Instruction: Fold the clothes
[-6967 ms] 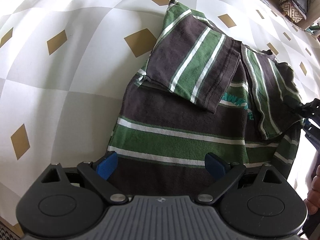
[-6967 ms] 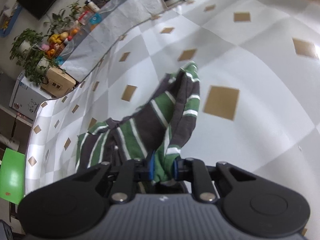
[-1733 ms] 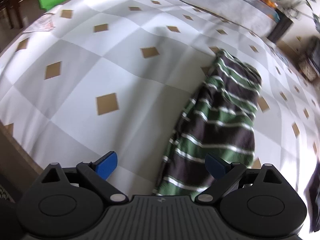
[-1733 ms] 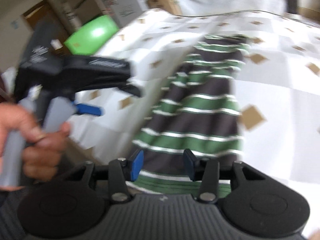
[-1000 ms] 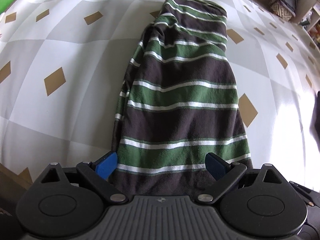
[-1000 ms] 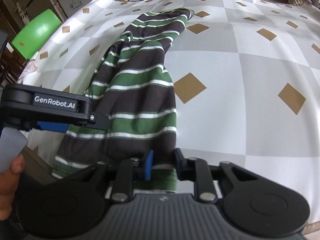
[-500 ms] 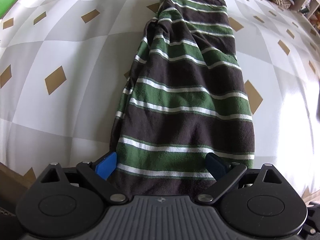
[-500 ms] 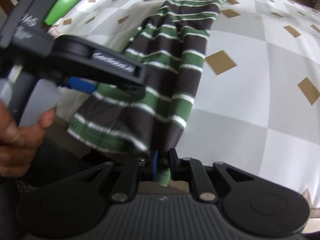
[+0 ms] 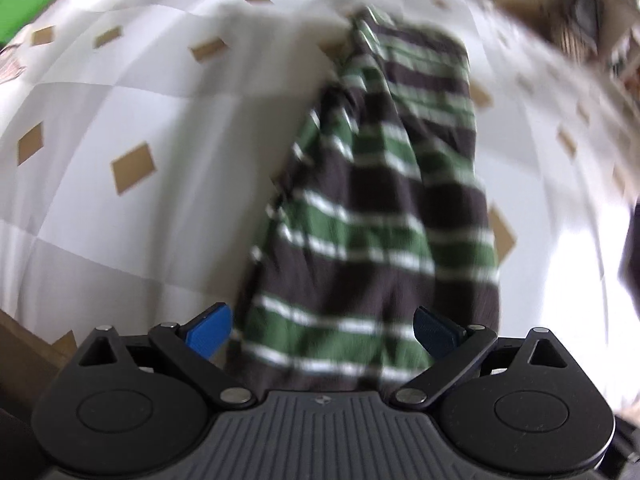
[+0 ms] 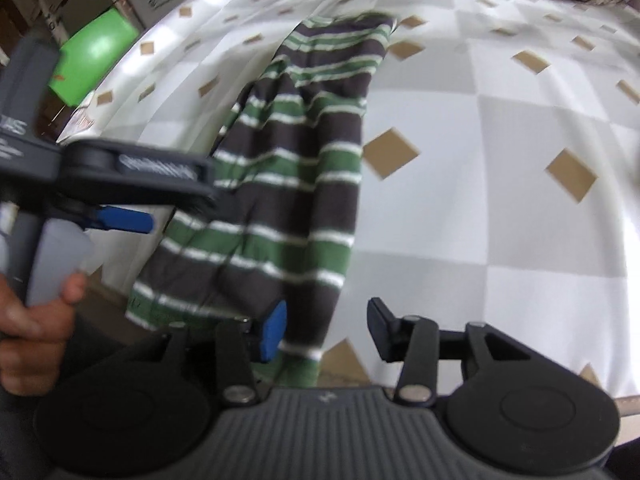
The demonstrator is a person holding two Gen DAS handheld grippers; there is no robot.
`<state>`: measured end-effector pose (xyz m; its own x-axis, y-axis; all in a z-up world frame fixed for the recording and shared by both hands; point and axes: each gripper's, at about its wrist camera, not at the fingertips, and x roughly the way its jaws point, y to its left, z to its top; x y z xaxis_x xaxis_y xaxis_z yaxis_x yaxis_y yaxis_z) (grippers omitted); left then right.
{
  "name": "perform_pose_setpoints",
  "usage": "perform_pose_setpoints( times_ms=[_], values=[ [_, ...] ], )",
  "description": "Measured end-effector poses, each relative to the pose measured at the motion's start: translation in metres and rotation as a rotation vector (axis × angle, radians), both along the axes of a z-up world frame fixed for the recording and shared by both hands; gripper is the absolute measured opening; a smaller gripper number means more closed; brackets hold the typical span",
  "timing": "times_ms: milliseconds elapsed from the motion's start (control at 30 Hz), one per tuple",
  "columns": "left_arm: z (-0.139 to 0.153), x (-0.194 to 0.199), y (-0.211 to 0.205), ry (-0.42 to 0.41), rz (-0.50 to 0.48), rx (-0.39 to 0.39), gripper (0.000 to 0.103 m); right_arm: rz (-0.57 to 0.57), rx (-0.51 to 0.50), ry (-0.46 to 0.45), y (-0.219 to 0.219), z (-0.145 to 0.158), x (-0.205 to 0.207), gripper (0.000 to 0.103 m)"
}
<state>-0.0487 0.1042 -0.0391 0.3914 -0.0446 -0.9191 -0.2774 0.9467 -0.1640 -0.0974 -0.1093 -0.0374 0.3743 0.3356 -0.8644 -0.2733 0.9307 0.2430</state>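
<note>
Blurred white lettering on left gripper (image 10: 120, 216) beside striped shirt (image 10: 296, 184) is unreadable

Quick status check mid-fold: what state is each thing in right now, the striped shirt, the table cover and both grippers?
Green, dark grey and white striped shirt: folded into a long narrow strip, near end hanging over the table edge.
Left gripper: open, pads not pressing the shirt.
Right gripper: jaws opening, the shirt's edge between them, not pinched.
White and grey checked tablecloth with tan diamonds: spread flat under the shirt.
</note>
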Motion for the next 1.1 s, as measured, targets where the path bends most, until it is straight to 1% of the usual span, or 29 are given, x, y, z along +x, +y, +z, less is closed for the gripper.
perform_pose_setpoints(
  times_ms=[133, 267, 367, 400, 433, 567, 633, 700, 733, 967, 1000, 1033, 1100],
  values=[
    [0.006, 0.000, 0.009, -0.013, 0.025, -0.027, 0.097, -0.011, 0.033, -0.030, 0.000, 0.004, -0.001, 0.046],
    [0.010, 0.000, 0.017, -0.028, 0.036, -0.061, 0.097, -0.004, 0.040, -0.024, 0.002, 0.003, -0.001, 0.048],
    [0.014, -0.002, 0.023, -0.047, 0.057, -0.073, 0.097, -0.005, 0.059, -0.001, 0.003, 0.001, -0.001, 0.049],
    [0.013, -0.001, 0.025, -0.045, 0.064, -0.070, 0.095, -0.006, 0.065, 0.005, 0.003, 0.001, -0.001, 0.049],
    [0.011, -0.001, 0.027, -0.039, 0.072, -0.063, 0.092, -0.007, 0.072, 0.009, 0.003, 0.001, -0.002, 0.049],
    [0.002, 0.001, 0.034, -0.003, 0.105, -0.033, 0.087, -0.011, 0.104, 0.028, 0.004, 0.000, -0.002, 0.050],
    [-0.003, 0.001, 0.035, 0.014, 0.117, -0.025, 0.078, -0.016, 0.123, 0.037, 0.004, -0.001, -0.001, 0.050],
    [-0.007, 0.002, 0.035, 0.024, 0.117, -0.022, 0.072, -0.018, 0.139, 0.044, 0.005, -0.003, 0.000, 0.050],
    [-0.008, 0.002, 0.034, 0.026, 0.114, -0.018, 0.070, -0.015, 0.146, 0.046, 0.006, -0.003, 0.001, 0.050],
    [-0.016, 0.005, 0.021, 0.050, 0.046, 0.035, 0.069, -0.002, 0.148, 0.052, 0.013, -0.007, 0.003, 0.051],
    [-0.017, 0.006, 0.019, 0.052, 0.037, 0.043, 0.066, -0.003, 0.148, 0.054, 0.013, -0.009, 0.004, 0.051],
    [-0.018, 0.007, 0.017, 0.058, 0.025, 0.054, 0.060, -0.004, 0.145, 0.057, 0.014, -0.010, 0.004, 0.052],
    [-0.023, 0.009, 0.012, 0.082, 0.001, 0.091, 0.053, -0.004, 0.133, 0.063, 0.015, -0.013, 0.005, 0.052]
  ],
)
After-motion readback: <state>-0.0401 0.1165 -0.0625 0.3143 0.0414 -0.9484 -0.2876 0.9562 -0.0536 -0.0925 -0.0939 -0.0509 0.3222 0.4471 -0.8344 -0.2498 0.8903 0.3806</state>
